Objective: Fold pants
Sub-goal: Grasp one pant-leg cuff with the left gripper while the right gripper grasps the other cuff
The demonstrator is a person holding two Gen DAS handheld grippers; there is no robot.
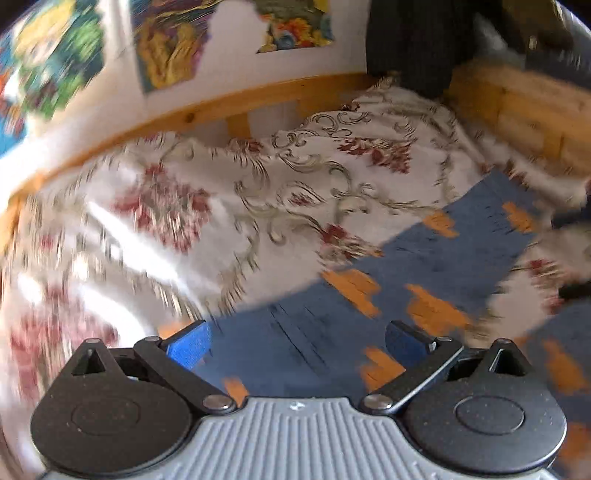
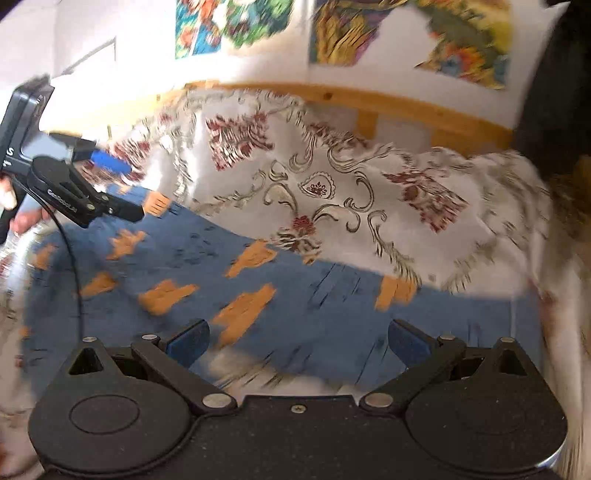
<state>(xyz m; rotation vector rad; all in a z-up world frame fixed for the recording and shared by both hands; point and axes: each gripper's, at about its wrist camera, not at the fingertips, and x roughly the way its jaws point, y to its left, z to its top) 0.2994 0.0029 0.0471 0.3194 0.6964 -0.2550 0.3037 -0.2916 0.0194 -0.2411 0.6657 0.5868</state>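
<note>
Both grippers sit low over the bed, and we hold one in each hand. Our left gripper (image 1: pixel 297 345) has its blue pads (image 1: pixel 189 347) spread wide, with nothing between them. Our right gripper (image 2: pixel 297 341) is spread wide too, and it holds nothing.

Just past the pads lie the pants (image 2: pixel 280 306). They are blue with orange patches, and they lie spread out on the bed cover (image 2: pixel 332 177). In the right view the pants run from the far left to the near right, and the near edge is right by our pads. In the left view one leg (image 1: pixel 461 229) stretches away to the far right. We think the pants are laid flat like this so they are easy to fold. We think we keep the pads wide so we can pinch an edge of the cloth next. The folding does not look begun yet.

In the right view our other gripper (image 2: pixel 107 184) hangs over the far left part of the pants, with a hand (image 2: pixel 22 218) behind it and a black cable (image 2: pixel 75 266) hanging down.

Farther off, the flowery cover is bunched up in soft bumps. Behind it is the wooden bed rail (image 1: pixel 258 98). Bright pictures (image 2: pixel 232 22) are on the white wall. Something dark (image 1: pixel 410 44) hangs at the far right corner, but it is too blurry for us to tell what it is.
</note>
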